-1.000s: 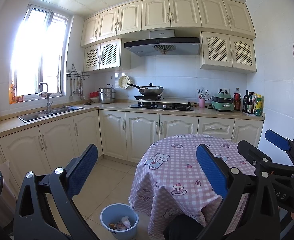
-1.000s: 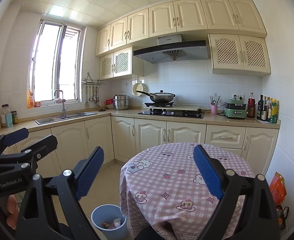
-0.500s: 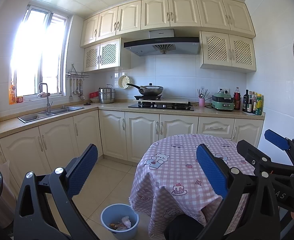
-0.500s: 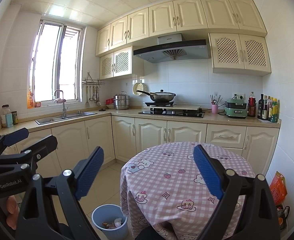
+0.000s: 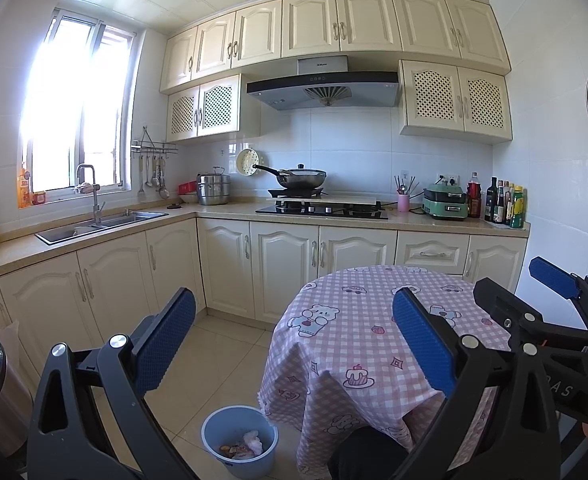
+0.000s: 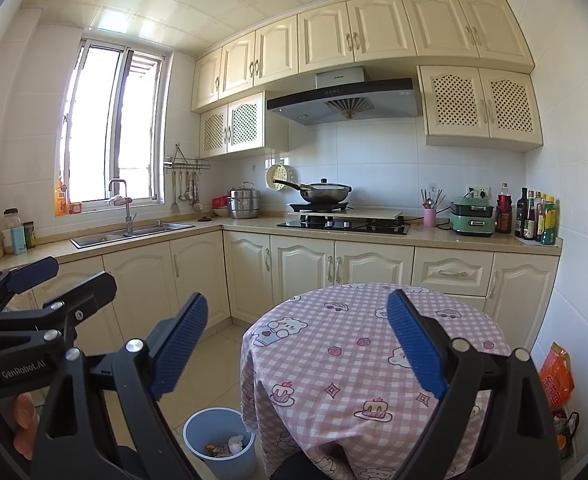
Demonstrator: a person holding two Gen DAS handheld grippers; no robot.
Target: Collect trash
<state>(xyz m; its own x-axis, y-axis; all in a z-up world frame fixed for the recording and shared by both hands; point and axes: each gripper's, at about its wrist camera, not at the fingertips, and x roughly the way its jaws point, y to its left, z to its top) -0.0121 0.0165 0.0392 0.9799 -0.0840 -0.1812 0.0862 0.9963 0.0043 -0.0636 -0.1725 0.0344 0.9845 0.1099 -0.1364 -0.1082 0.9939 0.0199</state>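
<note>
We hold both tongs, left (image 5: 294, 344) and right (image 6: 298, 344), spread wide and empty above the bench (image 6: 358, 344); the bin (image 5: 239, 440) of trash (image 5: 249, 442) sits on the floor by the bench's left edge.

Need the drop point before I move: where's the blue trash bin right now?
The blue trash bin stands on the floor at lower centre of both wrist views, against the left edge of the round table, with trash inside.

"GenRobot.AI" on the left gripper (image 6: 33, 280)
</note>
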